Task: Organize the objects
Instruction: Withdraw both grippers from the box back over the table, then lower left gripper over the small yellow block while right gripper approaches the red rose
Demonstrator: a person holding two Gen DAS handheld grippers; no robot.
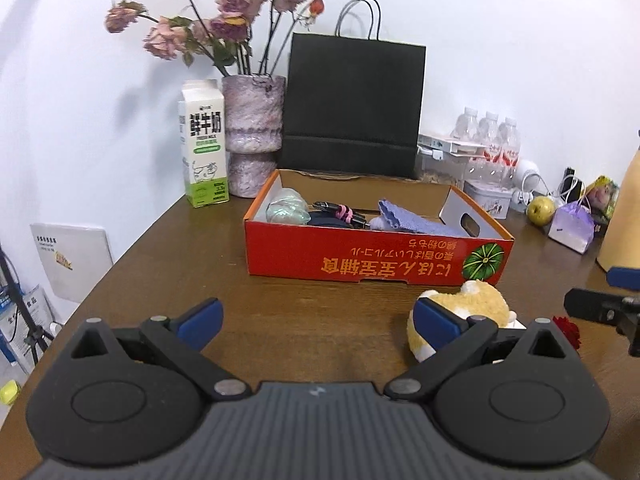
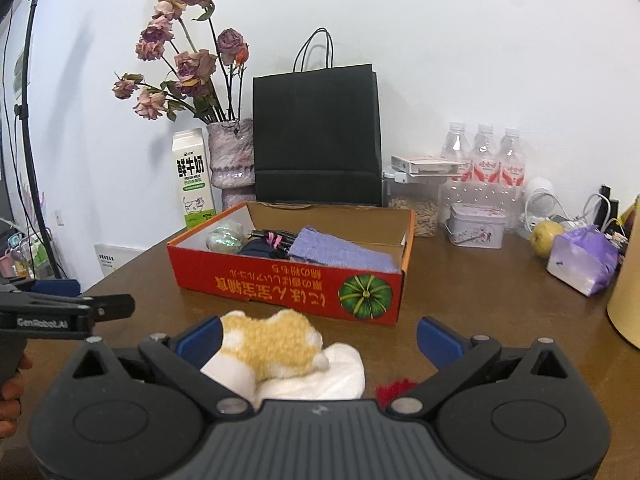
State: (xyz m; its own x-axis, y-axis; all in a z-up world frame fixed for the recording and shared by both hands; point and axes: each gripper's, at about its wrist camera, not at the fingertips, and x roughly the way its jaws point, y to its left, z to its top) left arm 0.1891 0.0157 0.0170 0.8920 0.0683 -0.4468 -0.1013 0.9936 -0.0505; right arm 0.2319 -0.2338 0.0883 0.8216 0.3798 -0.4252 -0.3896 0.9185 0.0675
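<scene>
- On the brown tabletop [image 1: 160, 264], I see my left hand-held gripper [image 1: 318, 318] spread wide with nothing between its blue pads, hovering in front of the red cardboard box [image 1: 376, 254].
- My right hand-held gripper [image 2: 318, 334] is also released; the plush toy [image 2: 276, 344], tan and white, lies between its fingers, close against the left pad, but the jaws are not closed on it.
- From the left wrist view the plush toy [image 1: 472, 312] sits on the tabletop just in front of the box's near right corner, partly behind my right blue pad.
- A small red item [image 2: 394, 390] peeks out beside the plush toy, next to the gripper body; I cannot tell what it is.
- Inside the box I make out a lilac cloth [image 2: 340, 254], a shiny pale-green object [image 2: 226, 236] and dark items with a pink band.
- Behind the box stand a black paper bag [image 2: 316, 136], a vase of dried roses [image 2: 232, 156] and a milk carton [image 2: 192, 178].
- Right of the box are water bottles [image 2: 484, 160], a small tin [image 2: 476, 226] and a yellow-green fruit [image 2: 546, 238].
</scene>
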